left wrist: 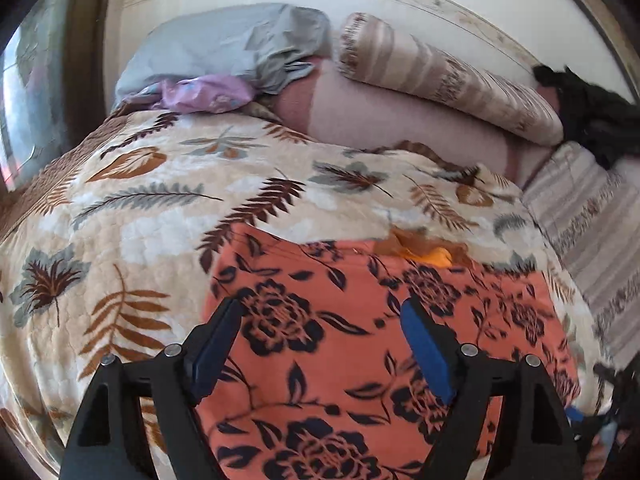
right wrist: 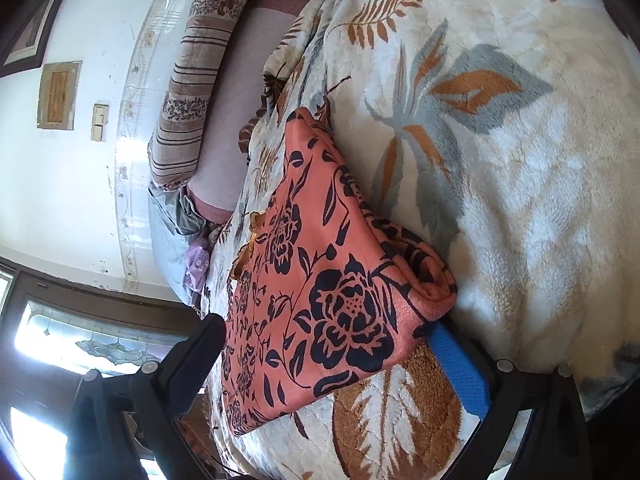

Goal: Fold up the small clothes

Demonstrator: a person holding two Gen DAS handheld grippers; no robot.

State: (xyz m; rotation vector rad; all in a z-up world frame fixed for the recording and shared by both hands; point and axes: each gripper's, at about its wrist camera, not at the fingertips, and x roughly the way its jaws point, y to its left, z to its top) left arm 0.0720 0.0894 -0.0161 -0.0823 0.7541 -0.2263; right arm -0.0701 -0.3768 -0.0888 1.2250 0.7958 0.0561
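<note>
An orange garment with black flower print (left wrist: 360, 332) lies folded on a cream leaf-patterned blanket (left wrist: 120, 216). My left gripper (left wrist: 320, 320) is open just above the garment, its blue-padded fingers spread over the cloth. In the right wrist view the same garment (right wrist: 320, 280) lies flat with a folded edge at its right. My right gripper (right wrist: 328, 332) is open at the garment's near corner, one finger on each side of it.
Striped bolster pillows (left wrist: 440, 76), a pink mattress edge, a grey cloth (left wrist: 224, 48) and a purple cloth (left wrist: 204, 94) lie at the head of the bed against a white wall. A dark object (left wrist: 588, 112) sits at the far right. A window (right wrist: 80, 344) is beside the bed.
</note>
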